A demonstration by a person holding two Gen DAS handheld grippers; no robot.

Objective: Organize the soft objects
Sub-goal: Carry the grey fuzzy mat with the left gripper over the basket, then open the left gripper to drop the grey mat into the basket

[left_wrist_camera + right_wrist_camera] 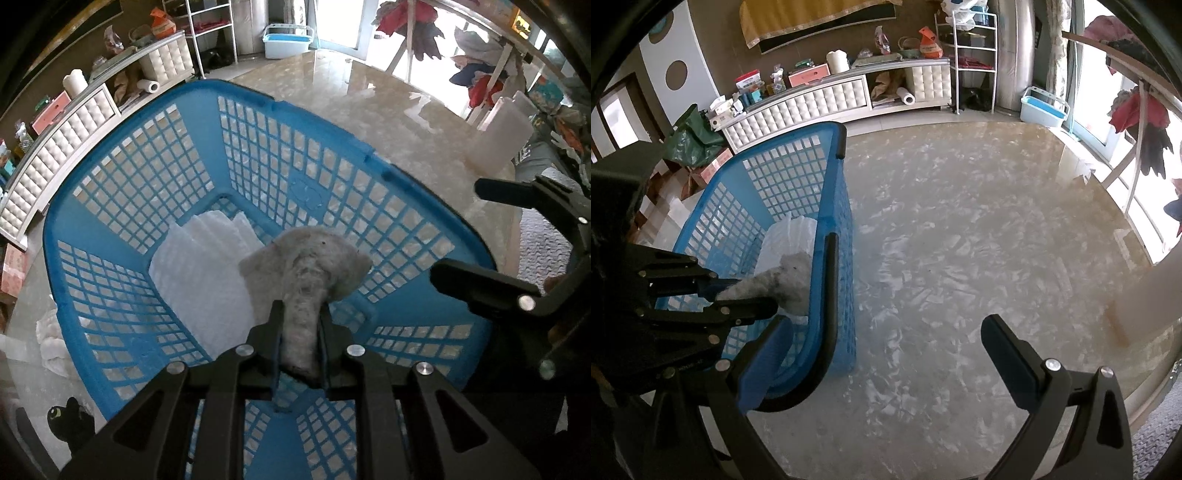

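Observation:
My left gripper (300, 310) is shut on a grey fuzzy cloth (306, 262) and holds it over the inside of a blue plastic laundry basket (122, 229). A white folded cloth (199, 273) lies on the basket floor beneath it. In the right wrist view the left gripper (746, 295) holds the grey cloth (790, 280) inside the basket (834, 206), above the white cloth (790, 236). My right gripper (886, 350) is open and empty, just right of the basket over the marble table; it also shows in the left wrist view (458, 236).
The basket stands on a glossy marble table (960, 240). A black plush toy (68, 421) and a white crumpled cloth (51, 343) lie on the table left of the basket. A translucent plastic bottle (502, 129) stands at the far right. A white tufted cabinet (820, 99) lines the wall.

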